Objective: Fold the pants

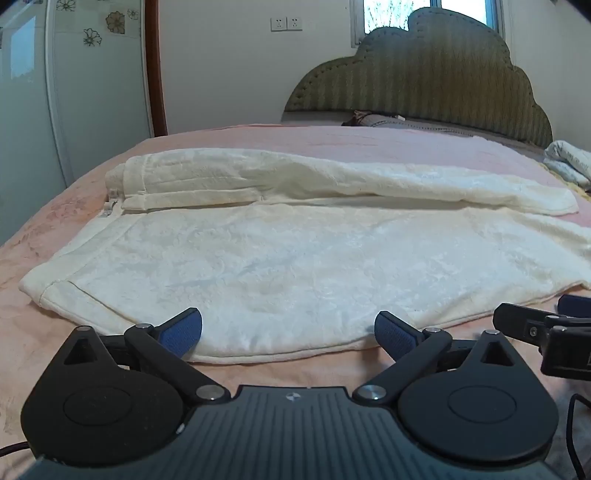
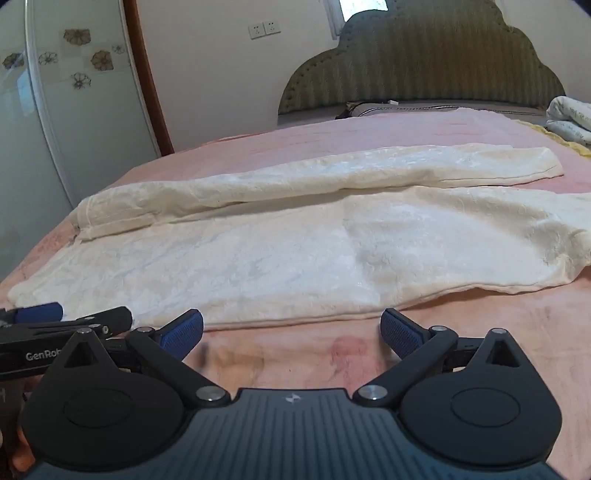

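On the pink bed (image 1: 236, 140), cream pants (image 1: 295, 258) spread flat, left tongs (image 1: 288, 332) and right tongs (image 2: 291, 332) both released, empty

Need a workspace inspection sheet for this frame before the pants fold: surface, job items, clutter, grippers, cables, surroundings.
Surface: pink bedspread on a bed, faintly patterned.
Job's things: cream pants lying flat, legs running to the right, far side partly folded over.
Clutter: white bundle at the bed's far right; pillow by the headboard.
Grippers: left gripper open, pads at the pants' near hem; right gripper open over bare bedspread, short of the hem.
Cables: dark cable at the lower right.
Surroundings: padded headboard, wall sockets, window, floral wardrobe door.
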Tool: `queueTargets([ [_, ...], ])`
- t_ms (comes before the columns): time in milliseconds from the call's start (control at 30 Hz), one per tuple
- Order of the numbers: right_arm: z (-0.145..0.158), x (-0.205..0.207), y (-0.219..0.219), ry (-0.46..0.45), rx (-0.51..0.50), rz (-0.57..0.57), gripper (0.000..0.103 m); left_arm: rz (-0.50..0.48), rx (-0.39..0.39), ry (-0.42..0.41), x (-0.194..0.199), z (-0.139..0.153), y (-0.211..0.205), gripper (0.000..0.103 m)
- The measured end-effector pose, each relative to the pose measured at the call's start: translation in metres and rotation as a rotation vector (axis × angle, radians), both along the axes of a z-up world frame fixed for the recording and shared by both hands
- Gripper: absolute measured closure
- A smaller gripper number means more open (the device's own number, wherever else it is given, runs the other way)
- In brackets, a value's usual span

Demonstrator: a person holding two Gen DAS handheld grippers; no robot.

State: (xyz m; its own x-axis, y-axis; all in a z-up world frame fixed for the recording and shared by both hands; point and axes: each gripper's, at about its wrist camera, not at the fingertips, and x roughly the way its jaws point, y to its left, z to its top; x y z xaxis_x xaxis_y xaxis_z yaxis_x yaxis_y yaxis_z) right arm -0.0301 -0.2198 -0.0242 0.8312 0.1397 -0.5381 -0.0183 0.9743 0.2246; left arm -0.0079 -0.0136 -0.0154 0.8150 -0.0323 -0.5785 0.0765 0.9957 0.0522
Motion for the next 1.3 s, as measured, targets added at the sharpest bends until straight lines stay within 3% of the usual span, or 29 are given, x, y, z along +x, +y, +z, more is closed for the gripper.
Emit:
queueTargets([
  [100,-0.004,0.002,0.004,0.011,-0.057,0.003,0.000,-0.009,0.003,0.007,0.000,-0.002,-0.001,0.000],
  [600,-0.015,0.004,0.016,0.040,-0.135,0.039,0.000,-0.025,0.038,0.006,-0.002,-0.009,-0.005,0.000],
  [1300,-0.017,0.003,0.018,0.030,-0.143,0.034,0.000,-0.026,0.054,0.000,-0.003,-0.012,-0.007,0.000],
])
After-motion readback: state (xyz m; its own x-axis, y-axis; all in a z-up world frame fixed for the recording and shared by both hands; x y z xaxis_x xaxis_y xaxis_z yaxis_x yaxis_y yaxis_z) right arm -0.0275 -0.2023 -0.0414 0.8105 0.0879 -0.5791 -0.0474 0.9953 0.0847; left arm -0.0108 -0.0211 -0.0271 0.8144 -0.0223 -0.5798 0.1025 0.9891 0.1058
